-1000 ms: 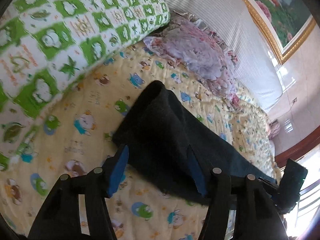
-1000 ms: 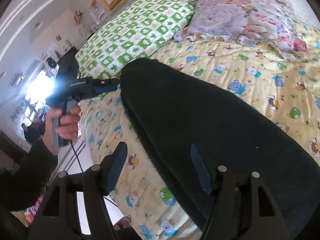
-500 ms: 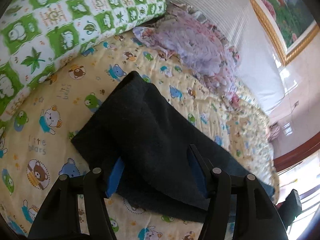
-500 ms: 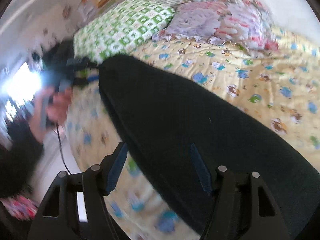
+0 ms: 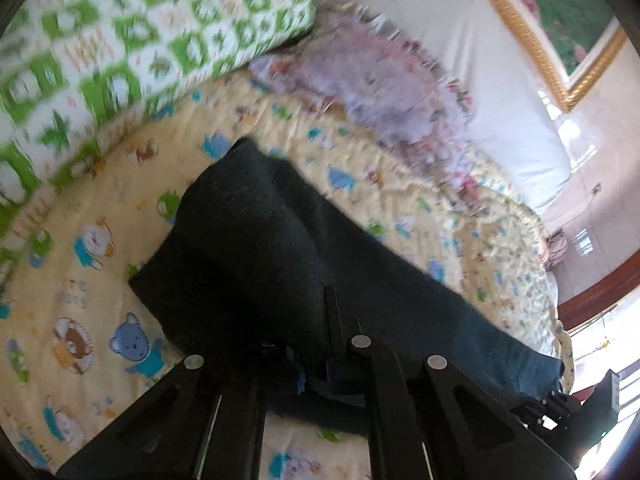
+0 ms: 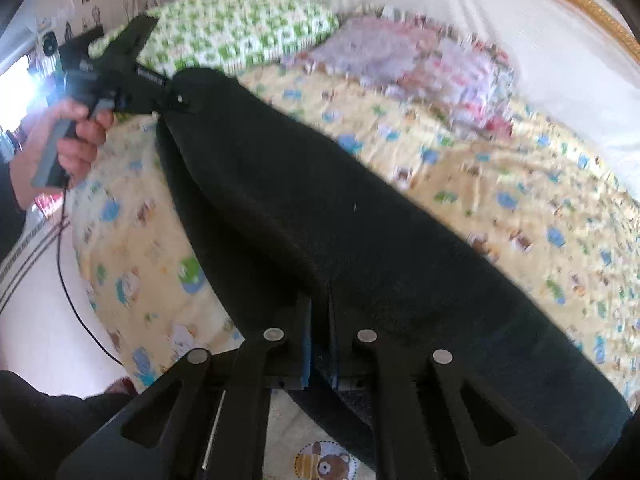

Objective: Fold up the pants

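Dark pants [image 5: 280, 256] lie in a long strip across the bed [image 5: 100, 208], mid-frame. Half a second ago both tongs gaped; now left tongs [image 5: 316, 364] and right tongs [image 6: 320, 344] have clamped onto opposite ends, probably ready to fold.

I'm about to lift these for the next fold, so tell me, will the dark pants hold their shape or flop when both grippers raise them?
Probably floppy: the pants drape in soft curves over the bedspread, so the span between the left gripper and right gripper would likely sag. The thick, matte knit looks unlikely to slip from the shut jaws.
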